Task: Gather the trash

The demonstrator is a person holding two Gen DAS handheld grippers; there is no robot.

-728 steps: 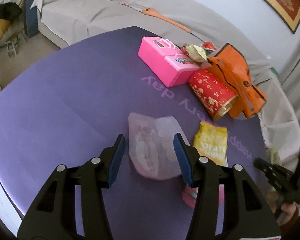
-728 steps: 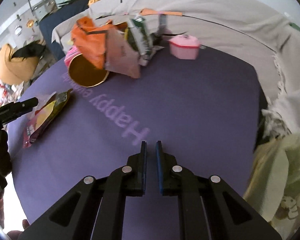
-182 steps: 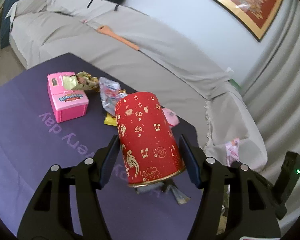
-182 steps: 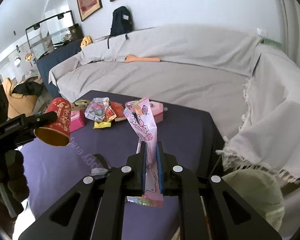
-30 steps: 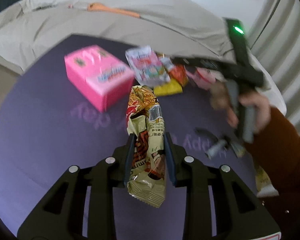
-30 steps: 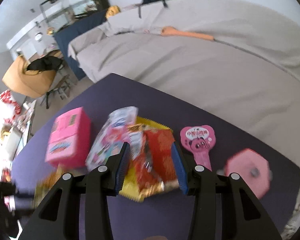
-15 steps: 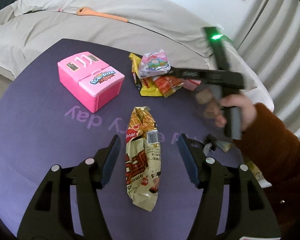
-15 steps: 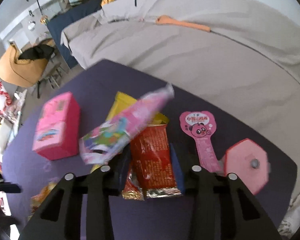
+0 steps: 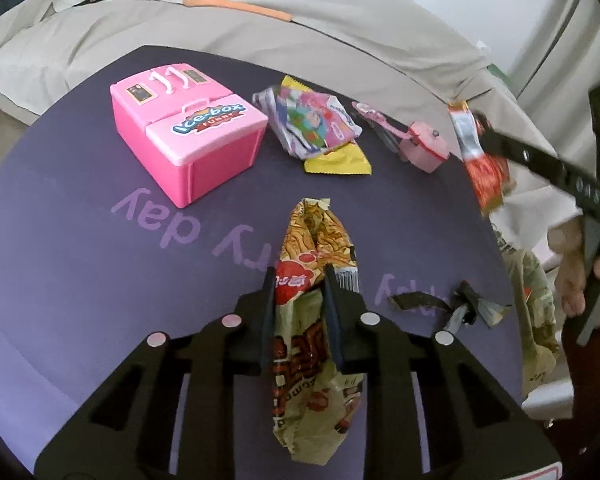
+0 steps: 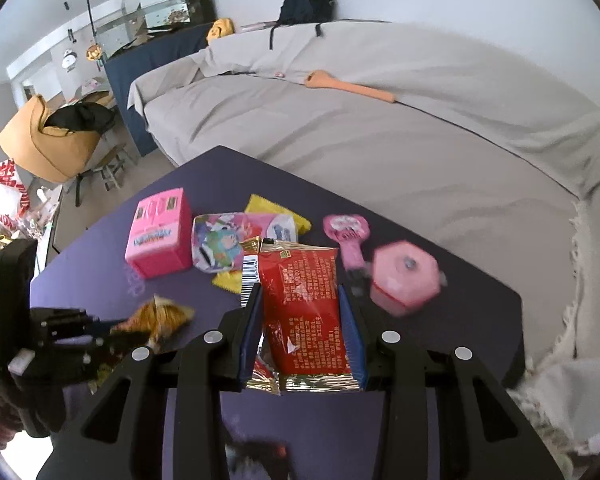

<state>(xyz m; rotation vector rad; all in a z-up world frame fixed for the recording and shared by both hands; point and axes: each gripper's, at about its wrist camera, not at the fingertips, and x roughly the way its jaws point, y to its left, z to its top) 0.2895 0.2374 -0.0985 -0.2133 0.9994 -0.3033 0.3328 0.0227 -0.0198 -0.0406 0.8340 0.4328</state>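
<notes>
Left tool (image 9: 298, 276) pinching a noodle packet (image 9: 314, 308) around its middle; packet's top end points toward the pink toy fridge (image 9: 188, 128), bottom end hangs crumpled under the tool body; cannot tell if the packet touches the desk (image 9: 80, 260).

Right tool (image 10: 300, 292) clamped on a red snack packet (image 10: 304, 308), fingers on its two side edges; packet upright, raised over the desk, silver bottom seam between the tool arms; in the left wrist view the same packet (image 9: 482, 160) sits well right of the fridge, past the desk edge, blurred.

Relative to the fridge: cartoon wrapper (image 9: 312, 124) just right of it, lying on a yellow packet (image 9: 340, 162); further right a pink paddle-shaped toy (image 9: 374, 118), then a pink hexagonal box (image 9: 424, 148) near the desk's right edge; dark scraps of wrapper (image 9: 460, 306) well to the lower right of it, on the printed lettering; behind it a couch under grey sheet (image 9: 220, 28) with an orange long-handled thing (image 9: 236, 4) on it.
</notes>
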